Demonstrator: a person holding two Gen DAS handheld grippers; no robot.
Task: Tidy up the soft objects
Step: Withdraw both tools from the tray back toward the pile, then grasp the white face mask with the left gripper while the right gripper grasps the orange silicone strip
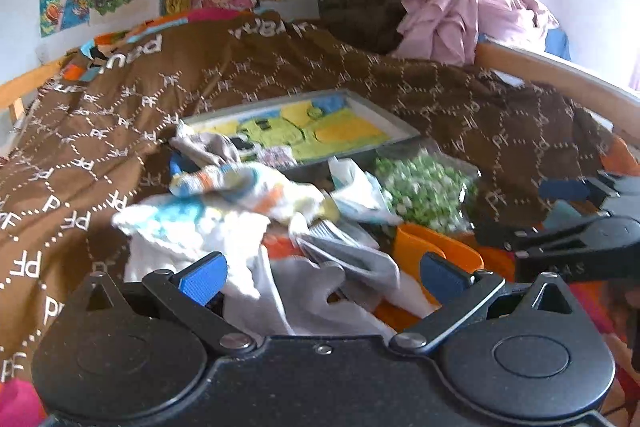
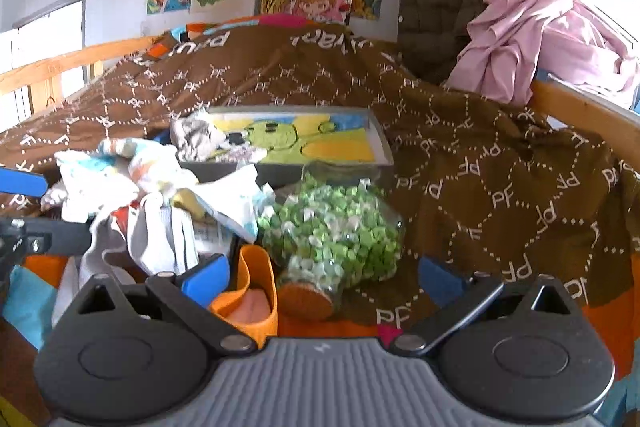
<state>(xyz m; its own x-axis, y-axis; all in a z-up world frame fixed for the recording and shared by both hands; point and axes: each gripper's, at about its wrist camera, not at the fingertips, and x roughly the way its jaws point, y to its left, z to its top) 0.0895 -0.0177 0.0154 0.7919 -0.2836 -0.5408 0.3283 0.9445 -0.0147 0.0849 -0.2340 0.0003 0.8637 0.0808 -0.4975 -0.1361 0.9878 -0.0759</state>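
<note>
Both grippers are hovering spread wide over a heap of socks on the bed.

The left gripper (image 1: 324,277) is straddling a grey sock (image 1: 352,267); pinching one sock only, clear of the orange cup (image 1: 436,251), looks wisest. The right gripper (image 2: 324,277) is holding nothing, facing the jar (image 2: 332,239).

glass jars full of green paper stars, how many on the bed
1. The jar of green paper stars lies on its side on the brown blanket, right of the sock pile. Others may hide underneath.

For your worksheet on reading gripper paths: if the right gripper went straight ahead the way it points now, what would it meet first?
Most likely the jar of green paper stars, lying directly between the open fingers of the right gripper; depth is uncertain.
</note>
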